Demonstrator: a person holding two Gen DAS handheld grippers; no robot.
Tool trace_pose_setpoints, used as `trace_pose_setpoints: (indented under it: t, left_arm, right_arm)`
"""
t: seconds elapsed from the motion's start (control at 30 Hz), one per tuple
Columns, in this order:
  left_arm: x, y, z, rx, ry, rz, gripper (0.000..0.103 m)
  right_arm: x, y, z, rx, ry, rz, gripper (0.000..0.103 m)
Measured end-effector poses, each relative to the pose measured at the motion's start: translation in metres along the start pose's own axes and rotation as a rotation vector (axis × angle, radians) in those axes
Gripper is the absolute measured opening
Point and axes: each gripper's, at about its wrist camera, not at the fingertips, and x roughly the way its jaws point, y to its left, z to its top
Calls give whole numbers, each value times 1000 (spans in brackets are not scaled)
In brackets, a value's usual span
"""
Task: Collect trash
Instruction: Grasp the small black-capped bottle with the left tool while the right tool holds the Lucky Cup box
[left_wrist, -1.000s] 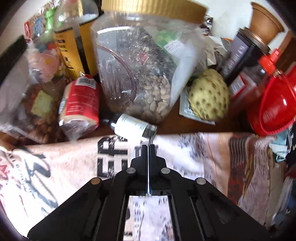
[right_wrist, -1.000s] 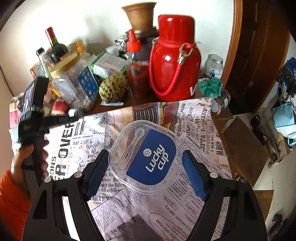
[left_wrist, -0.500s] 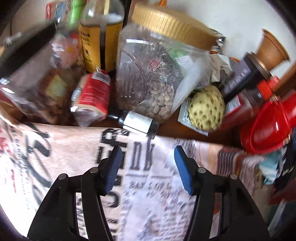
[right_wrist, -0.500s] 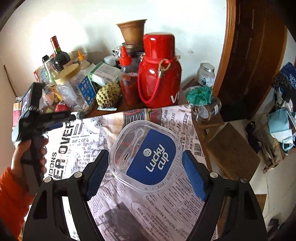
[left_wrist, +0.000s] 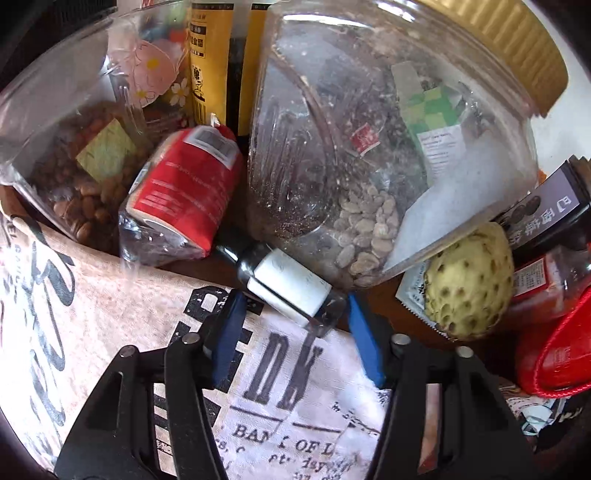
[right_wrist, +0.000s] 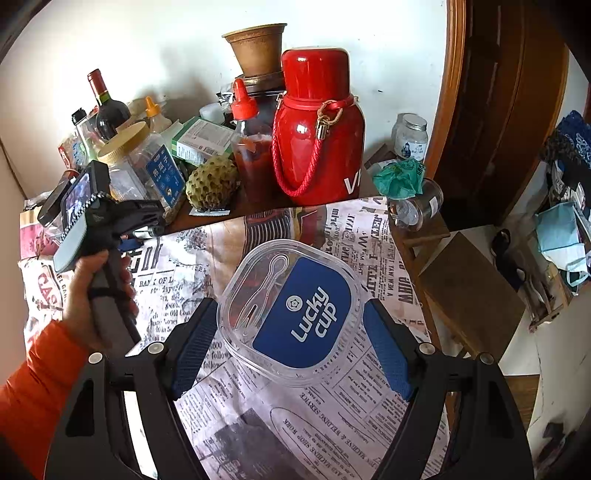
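A small dark glass bottle (left_wrist: 286, 286) with a white label lies on its side at the edge of the newspaper-print cloth (left_wrist: 110, 332). My left gripper (left_wrist: 293, 306) is open, its blue pads on either side of the bottle's base end, apart from it. It shows in the right wrist view (right_wrist: 142, 236) at the left. My right gripper (right_wrist: 290, 317) is shut on a clear plastic "Lucky cup" container (right_wrist: 291, 314) with a blue label and a spoon in the lid, held above the cloth.
Behind the bottle stand a big clear jar with a gold lid (left_wrist: 369, 147), a red-labelled crushed bottle (left_wrist: 181, 199), a bag of nuts (left_wrist: 74, 166) and a custard apple (left_wrist: 469, 280). A red flask (right_wrist: 317, 129), sauce bottle (right_wrist: 251, 147) and green crumpled wrapper (right_wrist: 399, 177) stand at the back.
My left gripper has opened and moved forward, so the small bottle now lies between its pads. The right gripper still holds the container, a little farther back.
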Motion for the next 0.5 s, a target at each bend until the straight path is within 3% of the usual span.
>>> trace_pose_setpoints:
  t: [0.17,0.33,0.5]
  left_arm:
    - [-13,15,-15,-30,28,-31,32]
    - [-28,41,-36,22,13,21,32]
    - [-31,58,-43,105,43,12,31]
  right_arm:
    - [0,0,1,-11,0,6,78]
    - [0,2,3,-31,-5,12,78]
    - [4,3,4,-44,3,25,78]
